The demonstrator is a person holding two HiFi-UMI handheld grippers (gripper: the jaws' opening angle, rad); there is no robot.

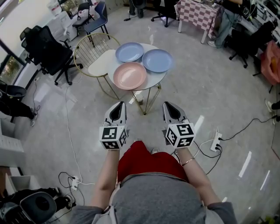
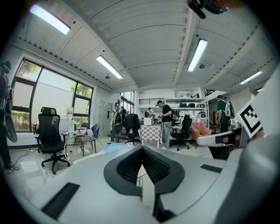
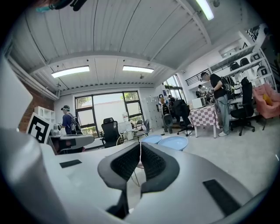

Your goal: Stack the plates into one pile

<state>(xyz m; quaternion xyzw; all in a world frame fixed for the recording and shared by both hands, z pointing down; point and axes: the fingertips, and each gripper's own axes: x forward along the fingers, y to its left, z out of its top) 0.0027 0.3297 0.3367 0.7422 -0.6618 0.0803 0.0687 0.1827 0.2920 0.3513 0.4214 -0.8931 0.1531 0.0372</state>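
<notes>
Three plates lie unstacked on a small round white bench point(image 1: 154, 78) with thin gold legs, at 12 o'clock from the person in the head view; the pink plate point(image 1: 129, 75) sits at 7 o'clock on the bench top, nearest the person; the far blue plate point(image 1: 129, 52) sits at 11 o'clock; the right blue plate point(image 1: 157, 60) sits at 2 o'clock; their rims lie just beside one another, and whether they touch cannot be told.

The left claw point(image 1: 119, 104) and the right claw point(image 1: 168, 105) are held side by side, well short of the bench, both pointing toward it; each carries its marker cube at the wrist end. In the left gripper view the left claw point(image 2: 142, 148) has its ribbed pads pressed together with nothing between them; in the right gripper view the right claw point(image 3: 140, 144) is likewise closed tight and empty, with both blue plates in sight past its tips.

A gold wire chair point(image 1: 94, 54) with a white seat stands at 9 o'clock from the bench, just beside it; a black office chair point(image 1: 47, 53) stands further out the same way; a table with a checked cloth point(image 1: 197, 13) stands at 1 o'clock, far off; a white power strip point(image 1: 215, 142) lies on the floor at 3 o'clock from the right claw.
</notes>
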